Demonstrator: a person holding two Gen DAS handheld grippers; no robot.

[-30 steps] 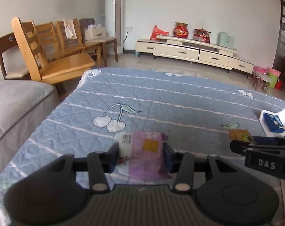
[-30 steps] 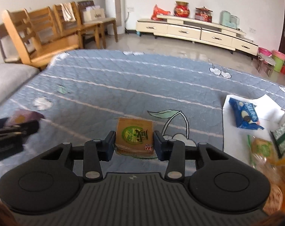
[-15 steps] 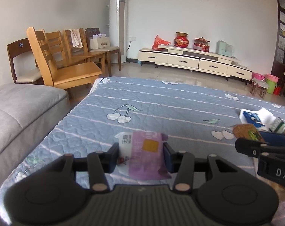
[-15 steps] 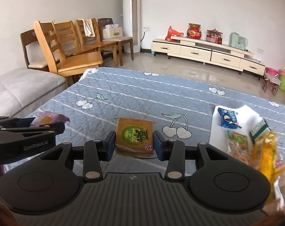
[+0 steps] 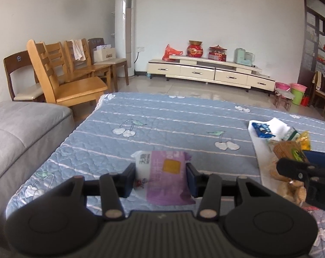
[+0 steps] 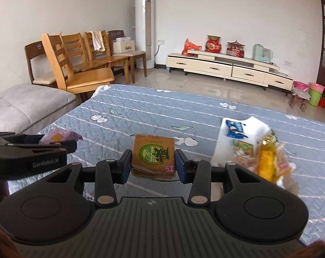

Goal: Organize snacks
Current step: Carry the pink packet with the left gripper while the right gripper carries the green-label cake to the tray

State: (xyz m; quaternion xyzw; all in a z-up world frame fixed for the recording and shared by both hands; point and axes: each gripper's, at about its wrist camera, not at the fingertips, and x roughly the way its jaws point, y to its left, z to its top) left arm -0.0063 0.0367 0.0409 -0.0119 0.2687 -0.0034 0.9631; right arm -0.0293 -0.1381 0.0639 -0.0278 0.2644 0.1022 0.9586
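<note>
My left gripper (image 5: pixel 160 177) is shut on a purple and white snack packet (image 5: pixel 162 178) and holds it above the blue quilted table cover (image 5: pixel 162 118). My right gripper (image 6: pixel 152 164) is shut on a brown square snack packet (image 6: pixel 153 154) with a green round mark, also held above the cover. The brown packet also shows at the right of the left wrist view (image 5: pixel 288 149). The purple packet shows at the left of the right wrist view (image 6: pixel 59 136). A white bag (image 6: pixel 254 122) lies at the right with a blue packet (image 6: pixel 235 129) and yellow packets (image 6: pixel 267 157) on it.
A grey sofa (image 5: pixel 18 133) borders the cover on the left. Several wooden chairs (image 5: pixel 65 79) stand behind it. A white TV cabinet (image 5: pixel 209 73) runs along the far wall, with pink and green buckets (image 5: pixel 295 92) at the right.
Both grippers have risen and drawn back with their packets, so more of the room and the cover shows. The white bag with snacks now lies nearer the right gripper.
</note>
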